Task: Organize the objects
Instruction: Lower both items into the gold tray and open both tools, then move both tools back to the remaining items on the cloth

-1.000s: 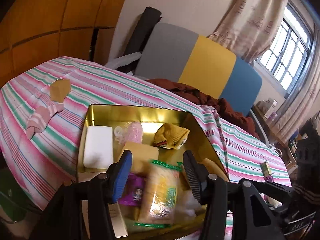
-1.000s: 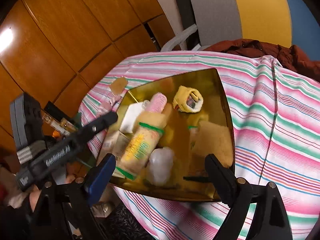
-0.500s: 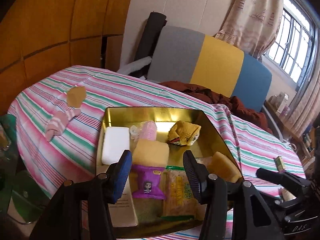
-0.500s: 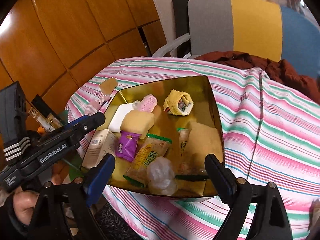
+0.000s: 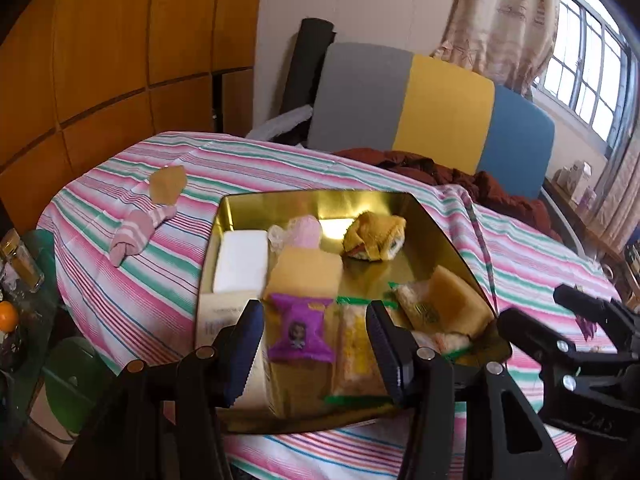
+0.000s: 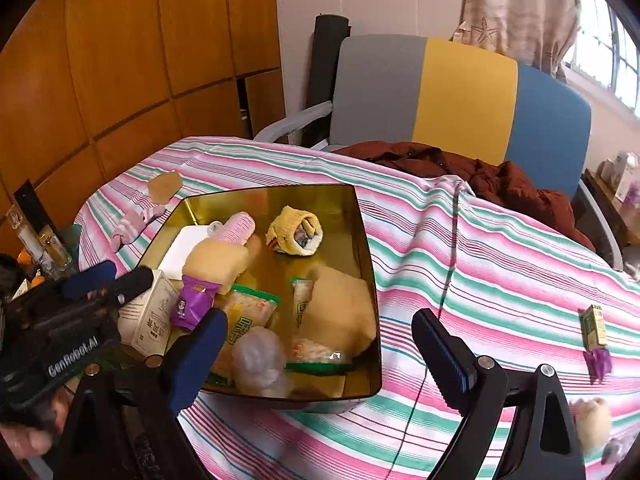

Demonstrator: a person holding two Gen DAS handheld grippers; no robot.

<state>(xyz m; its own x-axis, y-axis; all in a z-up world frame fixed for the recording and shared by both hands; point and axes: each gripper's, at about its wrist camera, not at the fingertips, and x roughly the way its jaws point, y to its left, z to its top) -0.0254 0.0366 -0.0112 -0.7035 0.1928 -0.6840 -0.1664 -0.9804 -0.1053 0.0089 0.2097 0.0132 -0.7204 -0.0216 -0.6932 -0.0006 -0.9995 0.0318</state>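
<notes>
A gold tin tray [image 5: 436,222] [image 6: 366,248] sits on the striped tablecloth. It holds a purple packet [image 5: 301,332] [image 6: 191,304], green-edged snack packs [image 5: 354,354] [image 6: 245,320], a yellow sponge [image 5: 306,272], a white block [image 5: 240,260], a pink roll [image 6: 239,227], a rolled yellow cloth [image 5: 374,236] [image 6: 295,235] and a clear bag [image 6: 258,358]. My left gripper [image 5: 316,350] is open and empty above the tray's near edge. My right gripper [image 6: 320,356] is open and empty over the tray's near right corner.
A pink striped sock [image 5: 134,230] and a tan piece [image 5: 168,186] lie left of the tray. A small green box [image 6: 594,326] and purple wrapper [image 6: 598,362] lie at right. A brown jacket [image 6: 480,172] and a chair [image 6: 460,96] stand behind. Jars [image 5: 18,264] stand at far left.
Both grippers have pulled back and up from the tray. The snack pack that stood between the left fingers now lies flat in the tray. The left gripper is empty.
</notes>
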